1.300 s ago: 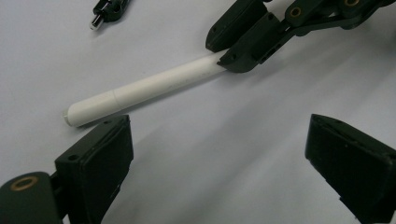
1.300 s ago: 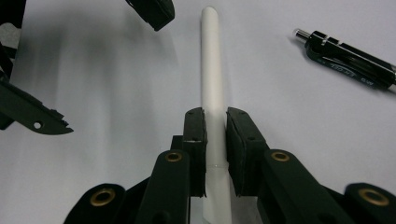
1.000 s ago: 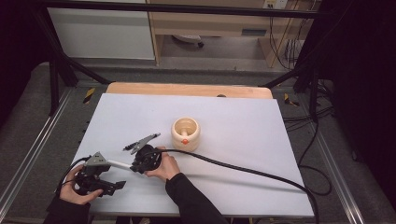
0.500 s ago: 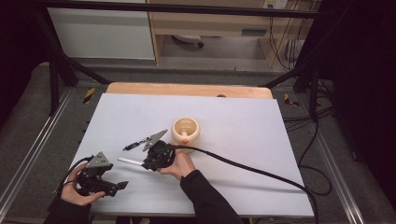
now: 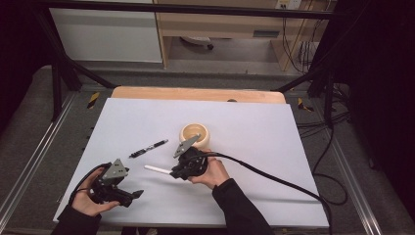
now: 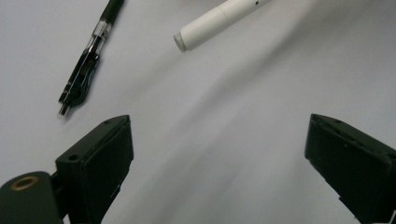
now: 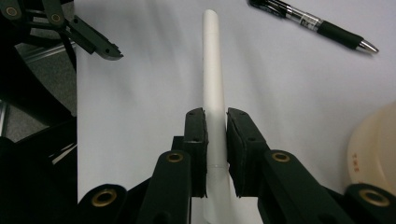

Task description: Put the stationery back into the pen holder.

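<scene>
The right gripper (image 7: 215, 128), clamped on the white pen (image 7: 212, 70), needed a level carry toward the cup (image 5: 195, 134) at one o'clock, while the left gripper (image 6: 219, 154) gaped wide.

High view: above near table (image 5: 274, 196) edge, facing forward-down. Gripper views: close, low over tabletop; both share white pen (image 6: 219, 21) and black pen (image 7: 313, 21).
</scene>
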A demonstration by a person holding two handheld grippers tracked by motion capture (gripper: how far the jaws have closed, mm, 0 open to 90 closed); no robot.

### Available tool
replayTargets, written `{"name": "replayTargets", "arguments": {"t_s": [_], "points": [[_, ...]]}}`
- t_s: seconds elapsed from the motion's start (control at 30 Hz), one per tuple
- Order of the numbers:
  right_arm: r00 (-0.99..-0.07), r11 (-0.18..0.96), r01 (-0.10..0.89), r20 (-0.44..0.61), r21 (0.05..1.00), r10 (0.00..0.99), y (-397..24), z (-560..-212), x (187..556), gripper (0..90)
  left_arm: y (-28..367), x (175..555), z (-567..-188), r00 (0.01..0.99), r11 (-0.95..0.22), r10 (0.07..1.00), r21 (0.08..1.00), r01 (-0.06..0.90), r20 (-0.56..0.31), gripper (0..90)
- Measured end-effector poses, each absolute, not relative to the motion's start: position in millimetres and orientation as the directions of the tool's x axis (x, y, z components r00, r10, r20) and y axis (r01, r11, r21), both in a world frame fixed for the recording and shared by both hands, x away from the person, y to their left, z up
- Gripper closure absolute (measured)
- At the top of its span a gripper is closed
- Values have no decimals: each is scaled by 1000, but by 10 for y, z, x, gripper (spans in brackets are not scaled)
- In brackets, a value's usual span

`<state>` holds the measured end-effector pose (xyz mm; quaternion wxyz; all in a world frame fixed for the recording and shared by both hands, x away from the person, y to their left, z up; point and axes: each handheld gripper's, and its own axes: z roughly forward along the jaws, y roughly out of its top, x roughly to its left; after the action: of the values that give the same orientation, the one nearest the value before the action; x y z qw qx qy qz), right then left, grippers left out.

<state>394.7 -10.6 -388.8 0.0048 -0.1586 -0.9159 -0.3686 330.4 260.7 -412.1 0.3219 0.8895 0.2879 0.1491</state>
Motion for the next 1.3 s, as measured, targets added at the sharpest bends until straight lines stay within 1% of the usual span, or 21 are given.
{"name": "replayTargets", "arguments": {"t_s": [0.3, 0.53, 0.73, 0.83, 0.97, 1.2, 1.3], "points": [[-942, 684, 320, 144, 656, 302, -396, -3868, 3904, 790, 2322, 3302, -4089, 830, -704, 525, 643, 300, 187, 120], [-932, 675, 348, 161, 651, 325, -584, -3861, 3868, 790, 2048, 3315, -4043, 853, -752, 427, 641, 152, 300, 159], [-924, 664, 368, 178, 651, 338, -698, -3852, 3857, 789, 1834, 3333, -4039, 854, -802, 330, 597, 29, 402, 181], [-923, 672, 373, 183, 640, 338, -721, -3845, 3846, 790, 1750, 3339, -4043, 850, -818, 291, 575, -17, 439, 196], [-923, 674, 373, 181, 638, 340, -733, -3829, 3844, 790, 1654, 3328, -4049, 838, -829, 246, 553, -78, 487, 234], [-920, 667, 383, 198, 638, 339, -722, -3826, 3850, 789, 1524, 3311, -4047, 814, -832, 188, 530, -166, 550, 335], [-917, 666, 390, 204, 636, 342, -714, -3825, 3851, 789, 1481, 3306, -4050, 794, -842, 155, 499, -205, 588, 377]]}}
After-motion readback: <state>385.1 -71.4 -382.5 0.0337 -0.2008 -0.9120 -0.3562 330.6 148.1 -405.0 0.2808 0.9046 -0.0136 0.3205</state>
